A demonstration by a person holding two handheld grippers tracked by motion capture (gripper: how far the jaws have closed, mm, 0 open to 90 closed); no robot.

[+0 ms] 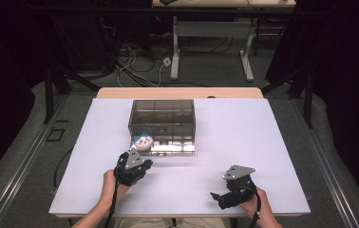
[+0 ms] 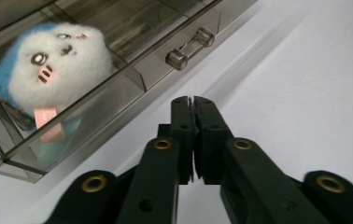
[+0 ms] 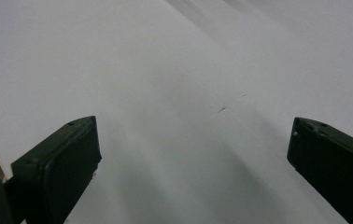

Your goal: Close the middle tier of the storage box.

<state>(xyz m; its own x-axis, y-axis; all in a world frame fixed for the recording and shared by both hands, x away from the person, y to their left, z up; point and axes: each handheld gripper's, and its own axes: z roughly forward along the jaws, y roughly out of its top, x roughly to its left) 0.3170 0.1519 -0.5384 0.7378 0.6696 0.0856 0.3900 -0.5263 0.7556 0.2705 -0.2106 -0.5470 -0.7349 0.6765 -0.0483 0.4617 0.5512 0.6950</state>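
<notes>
The left gripper (image 1: 132, 167) sits on the table (image 1: 244, 142), just in front of the box (image 1: 162, 118). The plush toy (image 1: 142, 139) lies in the drawer (image 2: 72, 126) pulled out of the box, just ahead of this gripper and slightly to its right. The right gripper (image 1: 234, 187) is well apart to the right, nearer the person.

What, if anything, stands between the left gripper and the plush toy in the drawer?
Nothing visible: the left gripper, jaws shut and empty, is just in front of the open drawer, where the plush toy lies uncovered. Bare table lies between.
</notes>
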